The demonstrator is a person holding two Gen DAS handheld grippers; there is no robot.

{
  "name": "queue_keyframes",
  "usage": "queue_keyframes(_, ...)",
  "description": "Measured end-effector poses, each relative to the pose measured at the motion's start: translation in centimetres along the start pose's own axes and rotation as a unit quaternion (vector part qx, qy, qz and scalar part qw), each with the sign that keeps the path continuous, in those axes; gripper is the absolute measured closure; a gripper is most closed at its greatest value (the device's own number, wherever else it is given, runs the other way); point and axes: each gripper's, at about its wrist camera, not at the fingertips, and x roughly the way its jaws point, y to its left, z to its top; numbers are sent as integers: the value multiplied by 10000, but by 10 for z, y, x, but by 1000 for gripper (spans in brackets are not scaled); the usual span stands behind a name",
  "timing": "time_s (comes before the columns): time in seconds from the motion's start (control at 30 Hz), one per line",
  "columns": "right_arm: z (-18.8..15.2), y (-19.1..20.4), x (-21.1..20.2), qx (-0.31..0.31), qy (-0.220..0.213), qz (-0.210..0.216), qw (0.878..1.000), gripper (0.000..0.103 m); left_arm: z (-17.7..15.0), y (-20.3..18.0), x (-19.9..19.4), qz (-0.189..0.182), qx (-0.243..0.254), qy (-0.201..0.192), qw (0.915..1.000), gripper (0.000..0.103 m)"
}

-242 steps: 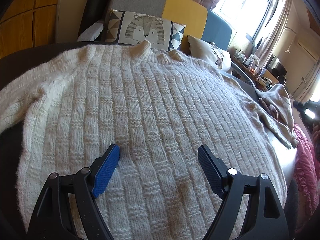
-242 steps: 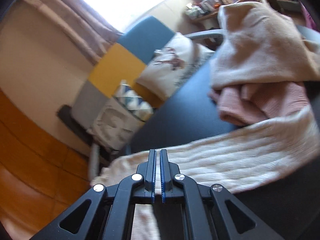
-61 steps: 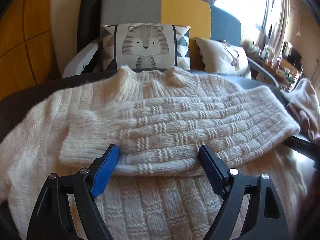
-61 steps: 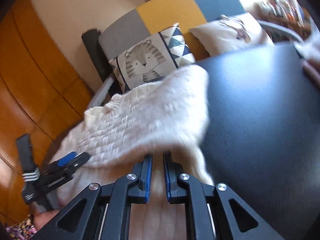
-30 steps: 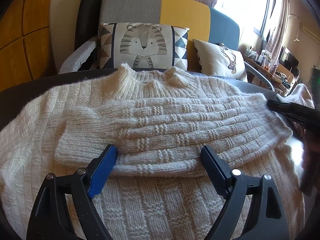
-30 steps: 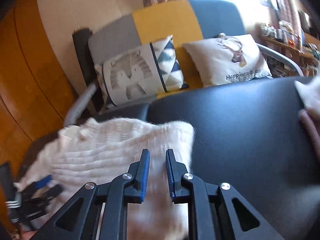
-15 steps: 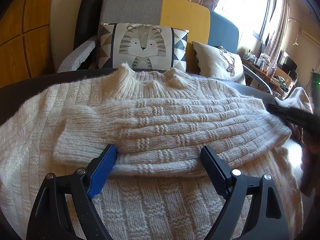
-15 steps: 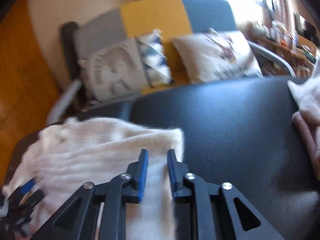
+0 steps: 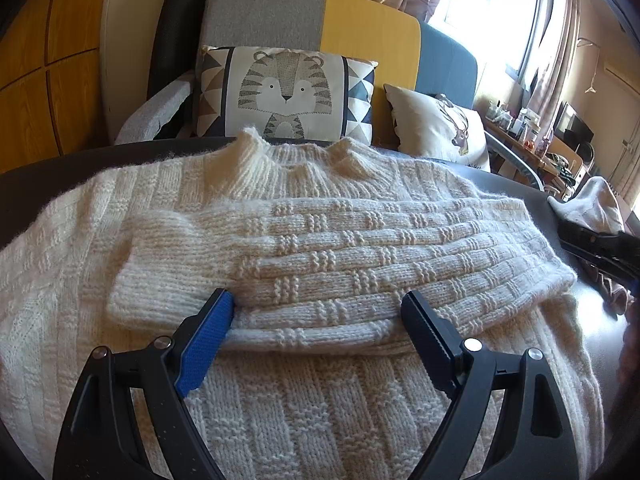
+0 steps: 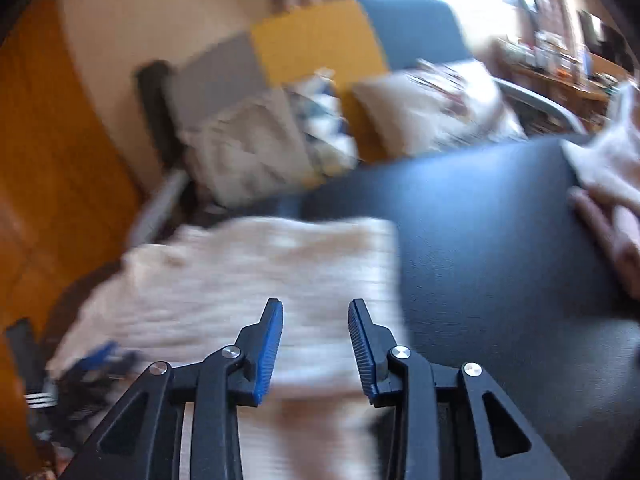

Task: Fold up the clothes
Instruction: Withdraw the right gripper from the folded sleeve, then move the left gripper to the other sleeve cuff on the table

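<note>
Lying flat on the counter [image 9: 36, 184], the sweater [image 9: 304, 412] had one sleeve [image 9: 340, 260] folded across its chest. The left tool [image 9: 316, 320] stood wide and empty above it; the right tool [image 10: 315, 320] was opening, gripping nothing.

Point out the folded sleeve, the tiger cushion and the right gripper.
folded sleeve [image 9: 344, 264]: left wrist view, middle of its knit.
tiger cushion [image 9: 285, 96]: left wrist view, the tiger's face.
right gripper [image 10: 315, 334]: right wrist view, between its opening fingertips, over the sleeve.

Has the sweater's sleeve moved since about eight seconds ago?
Yes. The sleeve now lies folded across the sweater chest, below the collar and the tiger cushion; earlier the chest was bare and the sleeve stretched out over the table.
</note>
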Motion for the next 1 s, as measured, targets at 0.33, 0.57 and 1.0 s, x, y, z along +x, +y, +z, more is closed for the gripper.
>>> queue_keyframes(0.33,-35,81,60,-1265,516,-352,9900,70,-1,3,-1,-112,-104,-47,9999,15)
queue_keyframes(0.57,-49,95,61,-1664,277,-781,9826,69,1,6,-4,-216,-226,15,9995,15)
queue_keyframes(1.0,-48,98,65,-1825,171,-939,9786,69,-36,48,-107,898,-281,-203,9954,15)
